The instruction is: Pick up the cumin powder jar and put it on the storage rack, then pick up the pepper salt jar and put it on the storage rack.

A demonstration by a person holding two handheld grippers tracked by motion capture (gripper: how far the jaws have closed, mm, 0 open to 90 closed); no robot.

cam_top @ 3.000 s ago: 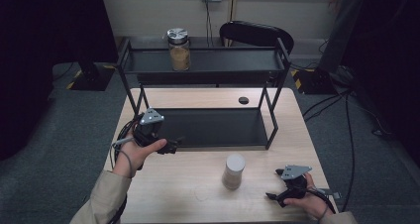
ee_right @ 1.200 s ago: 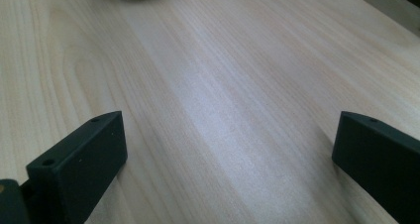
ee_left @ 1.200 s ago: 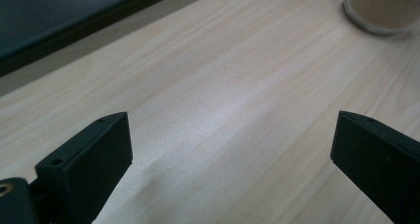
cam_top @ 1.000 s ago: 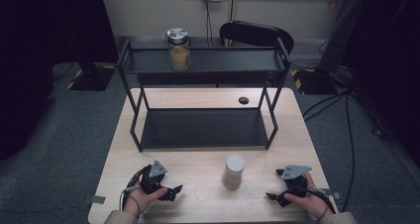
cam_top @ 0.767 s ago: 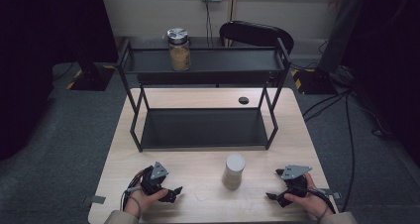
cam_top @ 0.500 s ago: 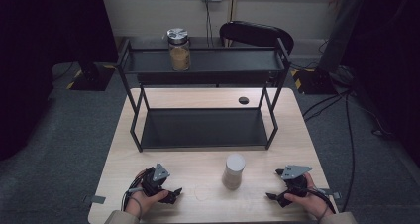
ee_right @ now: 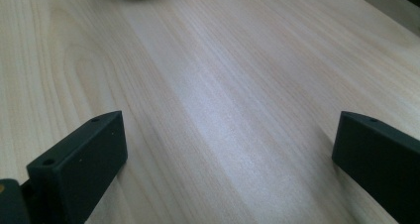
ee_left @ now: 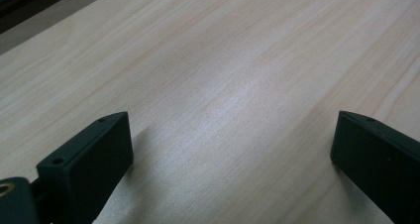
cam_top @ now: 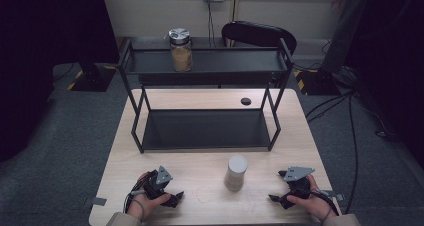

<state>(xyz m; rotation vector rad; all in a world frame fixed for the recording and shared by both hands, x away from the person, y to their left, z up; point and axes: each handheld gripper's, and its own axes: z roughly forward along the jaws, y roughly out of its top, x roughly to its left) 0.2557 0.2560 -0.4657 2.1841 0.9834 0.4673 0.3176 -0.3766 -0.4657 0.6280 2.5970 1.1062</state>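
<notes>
Jar [cam_top: 236, 172] upright between left gripper [cam_top: 175, 198] and right gripper [cam_top: 274, 200]; jaws spread, empty. Risk: toppling if nudged sideways.

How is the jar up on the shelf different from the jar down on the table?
The shelf jar stands on the top level of the black rack; the table jar stands on the wooden table, between the two grippers. The shelf jar has a shiny metal lid and clear glass with tan stuff inside; the table jar looks pale and whitish all over, lid too. Both are upright, and nothing touches either.
</notes>
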